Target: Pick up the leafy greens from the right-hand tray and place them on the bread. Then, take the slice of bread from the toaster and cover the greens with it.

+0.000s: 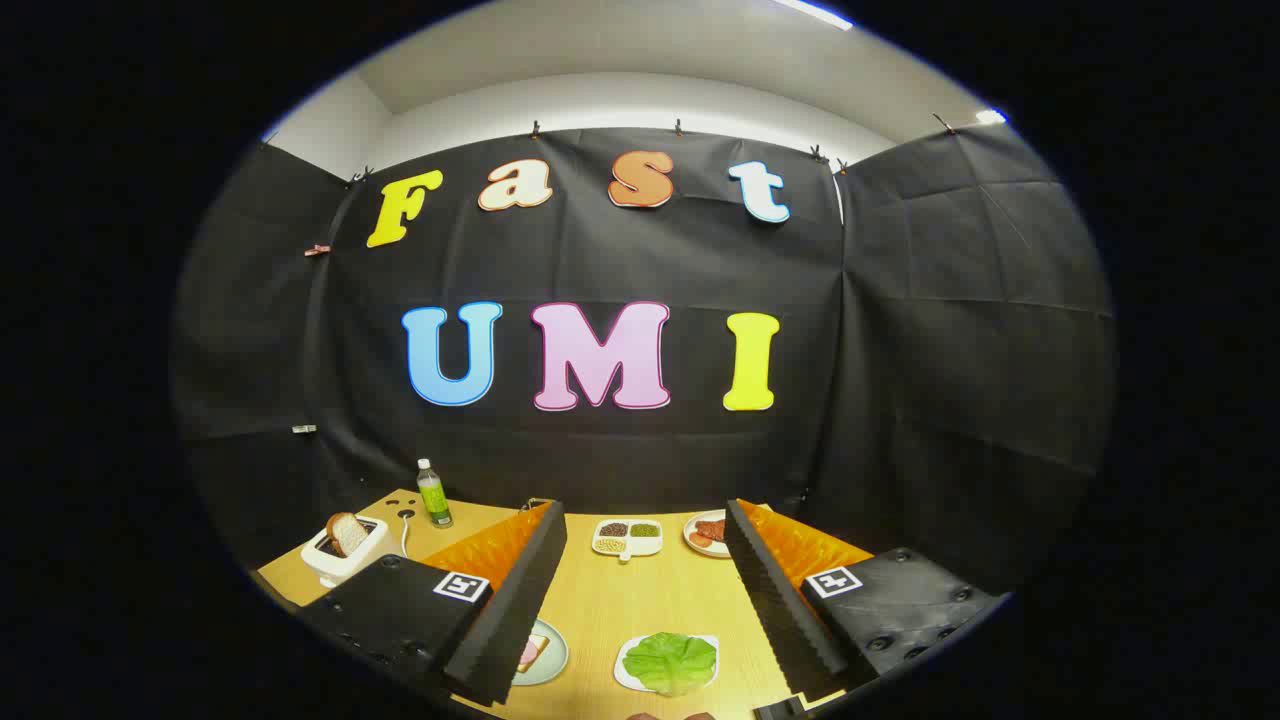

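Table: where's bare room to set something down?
Gripper is open. Bare wood lies between its fingers, bordered by the divided dish beyond and the greens on their tray nearer. Crowded: the left corner with toaster and bottle.

Black cloth [950, 330] is hanging clipped along three sides of the booth, a wooden table [640, 605] is sitting below, and ceiling strip lights [812, 12] are glowing above white walls [620, 100].
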The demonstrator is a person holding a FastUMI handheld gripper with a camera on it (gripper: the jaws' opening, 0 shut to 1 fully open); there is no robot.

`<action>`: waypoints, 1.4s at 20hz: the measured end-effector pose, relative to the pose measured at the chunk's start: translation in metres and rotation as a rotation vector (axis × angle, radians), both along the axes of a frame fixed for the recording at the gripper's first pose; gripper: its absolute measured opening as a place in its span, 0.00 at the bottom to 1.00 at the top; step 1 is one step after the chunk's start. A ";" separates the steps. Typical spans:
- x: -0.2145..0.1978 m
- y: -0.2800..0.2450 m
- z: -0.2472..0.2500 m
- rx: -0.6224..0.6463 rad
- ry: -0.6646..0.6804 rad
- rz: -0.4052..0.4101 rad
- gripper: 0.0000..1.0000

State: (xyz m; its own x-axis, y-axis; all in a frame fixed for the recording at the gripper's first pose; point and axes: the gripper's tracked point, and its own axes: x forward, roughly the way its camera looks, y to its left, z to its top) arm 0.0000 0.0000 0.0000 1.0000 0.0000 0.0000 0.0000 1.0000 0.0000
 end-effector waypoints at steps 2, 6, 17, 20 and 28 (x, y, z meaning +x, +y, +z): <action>-0.003 0.009 -0.003 -0.008 0.004 -0.004 0.98; -0.004 0.022 -0.014 -0.028 0.043 -0.004 0.98; 0.006 0.025 -0.055 -0.041 0.122 0.061 0.97; 0.012 0.022 -0.078 -0.053 0.170 0.087 0.97; 0.024 -0.002 -0.164 -0.082 0.350 0.123 0.98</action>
State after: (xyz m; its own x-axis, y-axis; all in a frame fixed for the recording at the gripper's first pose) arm 0.0243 -0.0020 -0.1641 0.9320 0.1058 -0.3467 -0.1341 0.9892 -0.0587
